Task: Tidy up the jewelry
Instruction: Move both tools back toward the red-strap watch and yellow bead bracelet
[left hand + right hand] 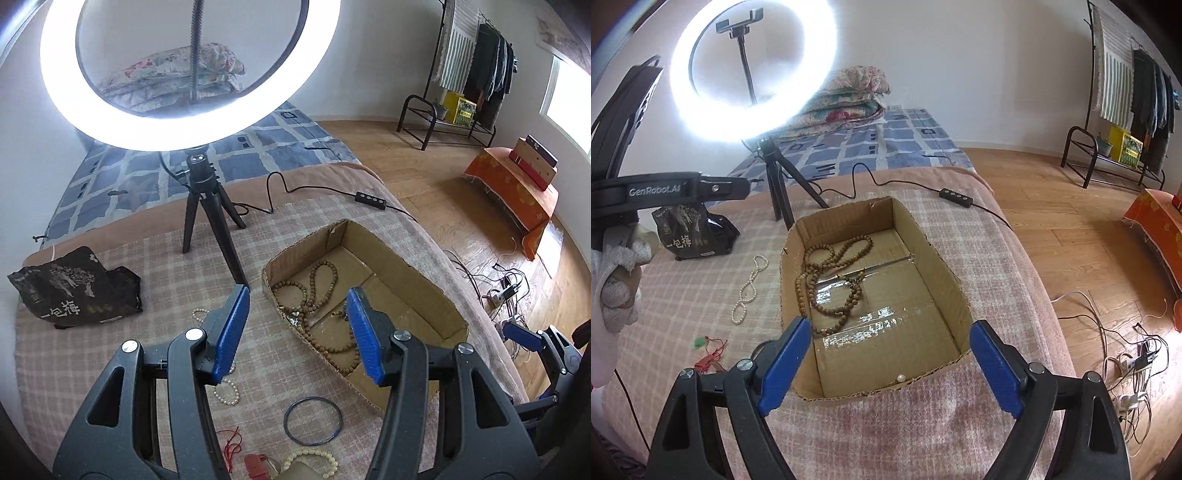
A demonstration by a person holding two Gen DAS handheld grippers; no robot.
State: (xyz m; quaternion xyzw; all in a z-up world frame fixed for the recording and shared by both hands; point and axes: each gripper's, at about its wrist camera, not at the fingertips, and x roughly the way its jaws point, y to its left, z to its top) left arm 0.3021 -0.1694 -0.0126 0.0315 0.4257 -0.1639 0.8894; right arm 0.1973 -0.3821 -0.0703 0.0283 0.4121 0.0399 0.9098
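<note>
Wooden bead strands [831,280] lie in the cardboard box [945,273]. Both grippers, left [295,332] and right [890,365], hang spread and empty. Next I'd take the blue bangle [313,421] off the blanket: approach low, pinch its rim.

Your ring light [188,74] burns out to pure white in both views, with a hazy bloom spilling past its rim. Daylight from the window [569,103] also blows out at the right edge. The clear tape [871,325] on the cardboard box [945,280] floor throws bright glare patches. Fisheye bending curves walls and floor, and the corners go black. Shadows on the bed stay soft.
</note>
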